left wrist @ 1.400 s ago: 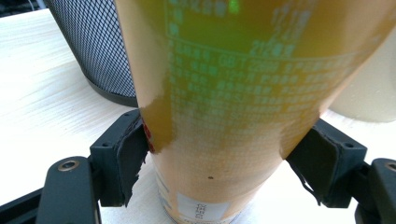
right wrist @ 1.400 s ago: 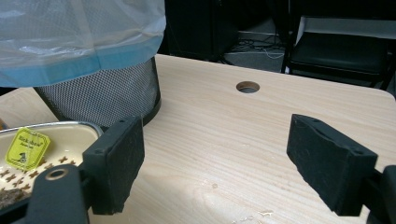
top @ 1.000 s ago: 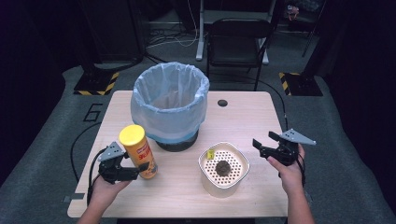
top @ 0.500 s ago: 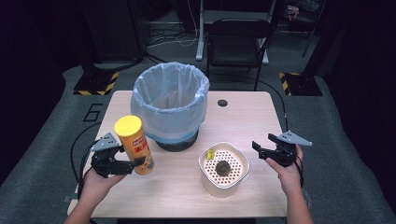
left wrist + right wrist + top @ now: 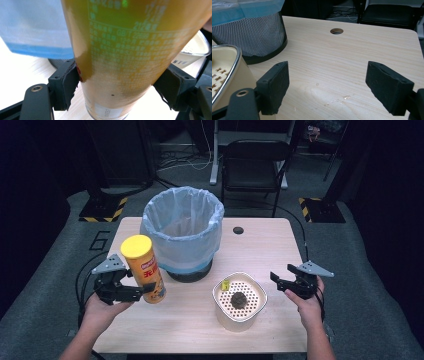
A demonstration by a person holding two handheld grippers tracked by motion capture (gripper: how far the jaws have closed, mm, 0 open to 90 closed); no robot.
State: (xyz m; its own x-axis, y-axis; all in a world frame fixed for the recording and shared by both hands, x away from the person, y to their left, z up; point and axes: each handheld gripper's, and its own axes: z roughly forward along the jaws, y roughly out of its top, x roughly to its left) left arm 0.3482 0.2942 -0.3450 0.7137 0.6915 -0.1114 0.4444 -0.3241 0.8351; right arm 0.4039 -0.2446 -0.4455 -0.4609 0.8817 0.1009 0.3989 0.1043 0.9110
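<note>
A tall orange-yellow snack canister point(image 5: 146, 270) with a yellow lid hangs tilted above the table's left side. My left gripper point(image 5: 142, 292) is shut on its lower part. In the left gripper view both black pads point(image 5: 68, 87) press the canister point(image 5: 125, 62) from either side. A black mesh bin lined with a pale blue bag point(image 5: 182, 227) stands just behind and to the right of it. My right gripper point(image 5: 281, 277) hovers open near the table's right edge, with nothing between its jaws point(image 5: 327, 87).
A cream container with a perforated lid point(image 5: 240, 302) sits front centre, with a dark lump point(image 5: 238, 299) and a small yellow piece point(image 5: 225, 284) on it. The wooden table point(image 5: 260, 245) has a cable hole point(image 5: 238, 230). A black chair point(image 5: 255, 165) stands beyond.
My left gripper has lifted the canister up off the table. The right gripper has stayed where it was.
</note>
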